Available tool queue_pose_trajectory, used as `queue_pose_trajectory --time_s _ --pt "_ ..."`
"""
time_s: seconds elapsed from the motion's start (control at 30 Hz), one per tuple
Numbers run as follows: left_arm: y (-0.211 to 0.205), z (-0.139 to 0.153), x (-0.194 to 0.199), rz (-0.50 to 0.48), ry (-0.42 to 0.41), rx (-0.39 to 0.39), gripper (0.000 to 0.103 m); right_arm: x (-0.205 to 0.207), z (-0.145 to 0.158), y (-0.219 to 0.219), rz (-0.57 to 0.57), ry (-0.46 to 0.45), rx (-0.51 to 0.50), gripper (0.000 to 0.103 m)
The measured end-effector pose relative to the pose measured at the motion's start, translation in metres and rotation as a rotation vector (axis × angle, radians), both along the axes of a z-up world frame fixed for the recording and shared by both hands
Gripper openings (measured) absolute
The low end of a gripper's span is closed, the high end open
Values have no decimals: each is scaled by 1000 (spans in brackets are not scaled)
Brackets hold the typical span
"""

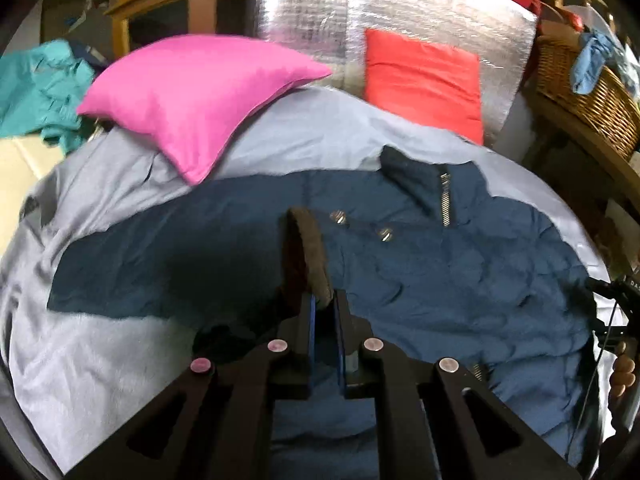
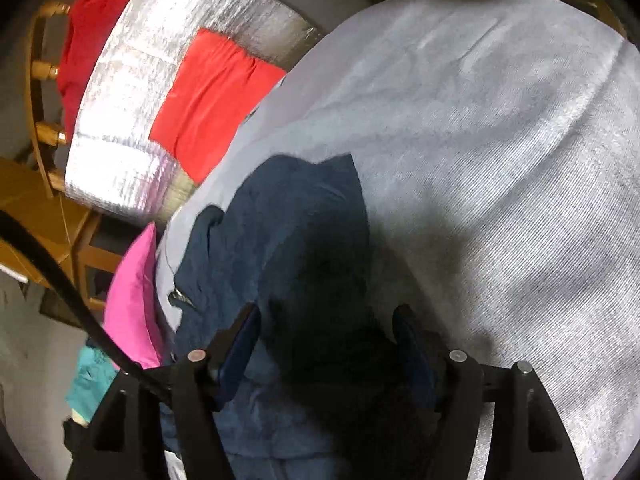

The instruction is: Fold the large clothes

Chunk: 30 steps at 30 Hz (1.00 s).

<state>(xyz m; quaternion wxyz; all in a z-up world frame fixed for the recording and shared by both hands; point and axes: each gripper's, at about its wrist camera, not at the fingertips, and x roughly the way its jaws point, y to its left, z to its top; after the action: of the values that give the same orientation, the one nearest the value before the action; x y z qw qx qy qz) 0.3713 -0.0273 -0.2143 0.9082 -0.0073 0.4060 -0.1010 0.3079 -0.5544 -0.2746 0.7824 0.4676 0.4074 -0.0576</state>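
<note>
Left gripper [image 1: 325, 300]: its jaws are pinching together on a brown fuzzy trim [image 1: 307, 252], likely the fleece-lined edge of the jacket's hood or collar, and lifting it clear of the fabric below.

Right gripper [image 2: 326, 332]: its jaws are standing apart over the dark cloth, one pad on either side of a fold, not visibly pressing on it.

Jacket [image 1: 440, 264]: a large navy padded coat is lying spread across the grey bedsheet [image 1: 100, 340], snaps [image 1: 362, 226] and zipper [image 1: 445, 200] facing up, collar pointing toward the red cushion [image 1: 424, 80] and the pink pillow [image 1: 192, 96] lying just beside it.

Handling: I am judging it as soft, puffy and fairly bulky; light for its size, but springy, so folds are likely wanting to reopen. The shell is looking smooth and may be sliding on the sheet.

Where to hold: hems, the collar edge and the trim are giving thicker, firmer purchase than the quilted panels.

Risk: pinching one layer only is leaving the lining dragging behind.
</note>
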Motion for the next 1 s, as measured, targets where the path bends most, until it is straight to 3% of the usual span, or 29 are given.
queue_pose_trajectory --time_s 0.03,0.07,0.1,0.23,0.3,0.37,0.43,0.57,0.67,0.77,0.87,1.0 --pt "2 -6 3 5 10 3 9 2 -1 6 26 15 -30 69" --pt "4 -16 7 13 22 17 9 6 -3 12 55 42 -68 57" --pt "4 -24 10 14 31 27 9 8 -4 18 78 67 -116 54" --pt "2 -37 10 26 64 54 13 5 13 36 105 92 -268 54" --pt "8 -31 6 29 76 30 17 -4 28 39 70 93 -334 68" --pt "21 -21 -2 52 85 -26 30 -20 49 42 21 31 -402 72" --pt "46 -7 -17 107 52 -92 57 -31 65 48 13 -34 -448 72" --pt "114 11 -40 287 -27 -196 75 -36 78 80 145 -178 -417 69" --pt "165 -2 -35 452 1 -265 75 -25 68 110 256 -188 -373 58" --pt "198 -24 -25 547 46 -349 75 -11 50 132 332 -159 -351 56" --pt "216 -41 -14 576 61 -482 75 5 18 143 375 -47 -341 56" --pt "231 -60 3 576 70 -695 75 3 21 136 363 -51 -313 56"
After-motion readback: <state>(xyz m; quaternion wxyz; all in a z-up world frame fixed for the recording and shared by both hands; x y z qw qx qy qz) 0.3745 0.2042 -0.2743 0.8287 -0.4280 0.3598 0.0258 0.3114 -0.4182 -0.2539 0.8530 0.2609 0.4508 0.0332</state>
